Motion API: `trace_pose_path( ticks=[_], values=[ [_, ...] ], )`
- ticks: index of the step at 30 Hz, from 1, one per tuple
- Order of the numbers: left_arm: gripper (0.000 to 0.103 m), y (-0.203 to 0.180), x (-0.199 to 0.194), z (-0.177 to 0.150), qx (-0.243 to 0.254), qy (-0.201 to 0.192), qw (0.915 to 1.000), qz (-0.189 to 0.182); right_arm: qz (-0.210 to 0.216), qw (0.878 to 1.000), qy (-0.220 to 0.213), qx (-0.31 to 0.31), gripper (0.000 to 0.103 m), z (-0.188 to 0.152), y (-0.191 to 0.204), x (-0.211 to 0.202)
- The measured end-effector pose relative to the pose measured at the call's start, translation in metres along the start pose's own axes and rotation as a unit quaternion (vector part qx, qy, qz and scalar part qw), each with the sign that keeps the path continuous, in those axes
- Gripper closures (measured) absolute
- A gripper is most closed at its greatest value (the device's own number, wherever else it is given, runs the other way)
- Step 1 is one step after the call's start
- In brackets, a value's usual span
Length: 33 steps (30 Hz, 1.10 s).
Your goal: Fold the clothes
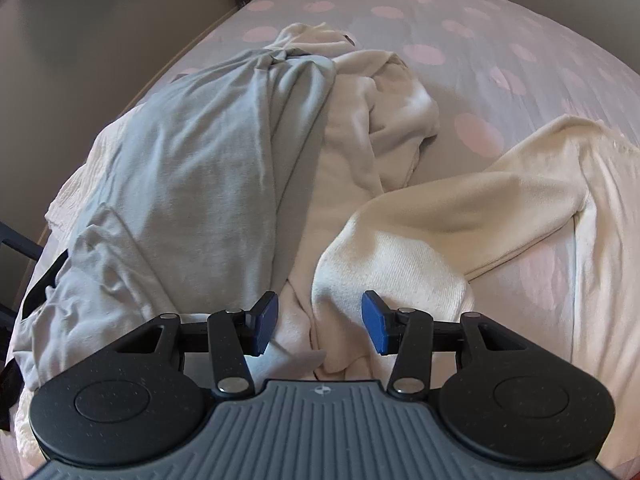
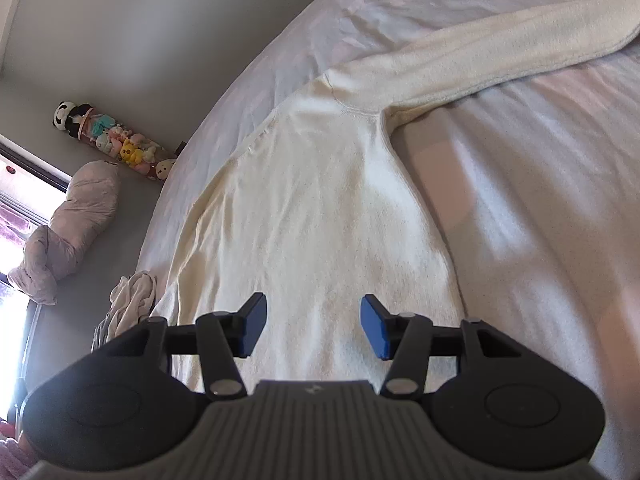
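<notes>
A cream knit sweater lies on the bed. In the left wrist view its left sleeve [image 1: 460, 216] bends toward me, the ribbed cuff [image 1: 392, 276] just ahead of my open, empty left gripper [image 1: 320, 322]. In the right wrist view the sweater's body [image 2: 320, 220] lies flat, its other sleeve [image 2: 500, 52] stretched to the upper right. My right gripper [image 2: 313, 326] is open and empty, hovering over the lower body of the sweater.
A grey garment [image 1: 192, 168] and a crumpled white garment [image 1: 380, 116] lie heaped left of the sweater on the pink-dotted bedsheet [image 1: 500, 40]. The bed's left edge borders a grey wall [image 2: 120, 40]. Plush toys [image 2: 116, 140] and a bundled duvet [image 2: 68, 228] sit by the wall.
</notes>
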<state>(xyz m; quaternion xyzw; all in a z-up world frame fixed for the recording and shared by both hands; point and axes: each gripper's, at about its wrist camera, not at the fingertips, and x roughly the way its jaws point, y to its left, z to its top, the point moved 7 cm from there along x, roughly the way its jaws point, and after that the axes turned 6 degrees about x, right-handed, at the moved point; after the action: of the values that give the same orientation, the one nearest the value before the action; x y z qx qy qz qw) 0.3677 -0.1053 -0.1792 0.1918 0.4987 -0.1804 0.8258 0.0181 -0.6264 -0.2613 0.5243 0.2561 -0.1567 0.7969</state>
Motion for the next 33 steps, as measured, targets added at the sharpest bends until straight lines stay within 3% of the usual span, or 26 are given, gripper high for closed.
trace_pose_path(
  ticks=[5, 7, 8, 11, 17, 22, 27, 33],
  values=[
    [0.059, -0.015, 0.016, 0.010, 0.019, -0.023, 0.9988, 0.038, 0.005, 1.000, 0.015, 0.008, 0.047, 0.001, -0.005, 0.013],
    [0.078, -0.024, 0.015, 0.014, 0.026, -0.036, 0.9982, 0.041, 0.003, 1.000, 0.021, 0.011, 0.047, 0.001, -0.007, 0.018],
    [0.095, -0.029, 0.013, 0.017, 0.031, -0.041, 0.9978, 0.043, 0.001, 1.000, 0.023, 0.016, 0.047, 0.002, -0.010, 0.020],
    [0.102, -0.040, -0.005, 0.026, 0.047, -0.058, 0.9962, 0.044, 0.001, 0.999, 0.028, 0.026, 0.047, 0.002, -0.014, 0.025],
    [0.102, -0.027, -0.052, 0.052, 0.076, -0.070, 0.9925, 0.065, 0.004, 0.999, 0.034, 0.035, 0.047, 0.000, -0.017, 0.025],
    [0.102, 0.005, -0.076, 0.066, 0.086, -0.046, 0.9911, 0.090, 0.006, 0.999, 0.035, 0.040, 0.047, 0.000, -0.018, 0.025],
    [0.102, 0.020, -0.043, 0.061, 0.091, 0.019, 0.9903, 0.103, 0.009, 0.998, 0.036, 0.045, 0.047, 0.000, -0.019, 0.025],
    [0.097, 0.017, -0.024, 0.060, 0.097, 0.027, 0.9876, 0.120, 0.014, 0.998, 0.035, 0.051, 0.047, 0.000, -0.022, 0.023]
  ],
)
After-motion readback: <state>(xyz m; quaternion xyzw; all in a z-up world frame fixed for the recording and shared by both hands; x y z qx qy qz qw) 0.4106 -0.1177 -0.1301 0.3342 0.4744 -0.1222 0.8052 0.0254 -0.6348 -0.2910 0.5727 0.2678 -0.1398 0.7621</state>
